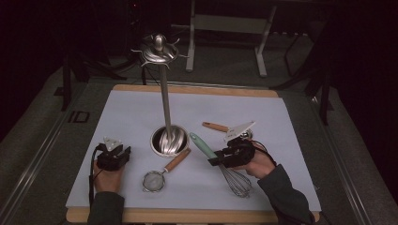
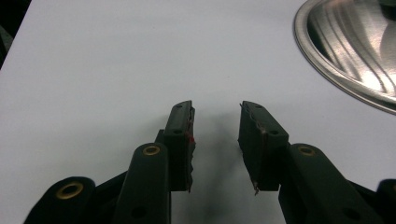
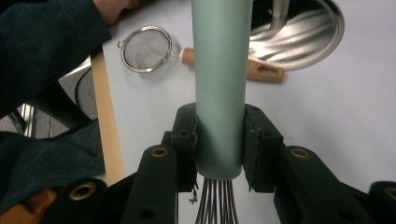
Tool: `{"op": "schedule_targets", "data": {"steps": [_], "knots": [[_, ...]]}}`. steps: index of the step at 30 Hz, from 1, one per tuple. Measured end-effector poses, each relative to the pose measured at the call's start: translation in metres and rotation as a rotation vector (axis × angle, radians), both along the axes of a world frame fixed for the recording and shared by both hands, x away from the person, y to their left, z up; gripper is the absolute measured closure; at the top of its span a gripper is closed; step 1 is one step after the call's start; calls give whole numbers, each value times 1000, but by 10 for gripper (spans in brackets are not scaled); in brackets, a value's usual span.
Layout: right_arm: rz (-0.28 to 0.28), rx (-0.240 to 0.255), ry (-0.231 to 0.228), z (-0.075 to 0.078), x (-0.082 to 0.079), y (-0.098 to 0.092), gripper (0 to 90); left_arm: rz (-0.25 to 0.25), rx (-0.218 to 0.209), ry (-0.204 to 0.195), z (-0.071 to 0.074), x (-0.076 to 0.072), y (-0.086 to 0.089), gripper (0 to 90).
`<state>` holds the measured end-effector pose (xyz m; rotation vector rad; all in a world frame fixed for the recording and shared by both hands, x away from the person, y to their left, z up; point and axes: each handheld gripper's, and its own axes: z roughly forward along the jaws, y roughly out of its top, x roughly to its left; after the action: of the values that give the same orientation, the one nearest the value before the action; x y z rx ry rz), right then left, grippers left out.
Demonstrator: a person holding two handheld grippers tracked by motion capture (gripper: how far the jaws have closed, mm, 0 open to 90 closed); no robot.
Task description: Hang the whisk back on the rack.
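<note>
I'm gripping the whisk [image 3: 219,84] handle with my right claw [image 3: 219,149]; hanging it on the rack [image 1: 159,51] remains. Left claw [image 2: 215,140] is resting open, empty.

Room is lying in near darkness. A white sheet [image 1: 141,112] is covering the wooden-edged surface [image 1: 197,216] beneath the jaws. Grey floor [image 1: 37,140] is flanking it, and a pale metal frame [image 1: 225,28] is standing far beyond the jaws.
</note>
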<state>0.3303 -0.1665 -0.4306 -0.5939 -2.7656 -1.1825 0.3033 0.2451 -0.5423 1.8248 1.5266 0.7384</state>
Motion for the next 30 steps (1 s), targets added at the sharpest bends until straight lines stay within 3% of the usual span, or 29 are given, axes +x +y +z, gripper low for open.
{"op": "schedule_targets", "data": {"steps": [6,11,30], "knots": [[18,59,-22,9,-1,1,692,-1,2,1,0,0,0,657],[49,73,-61,16,-4,6,693,-2,5,2,0,0,0,658],[47,194,-160,43,-6,19,693,-7,8,4,0,0,-1,658]]}}
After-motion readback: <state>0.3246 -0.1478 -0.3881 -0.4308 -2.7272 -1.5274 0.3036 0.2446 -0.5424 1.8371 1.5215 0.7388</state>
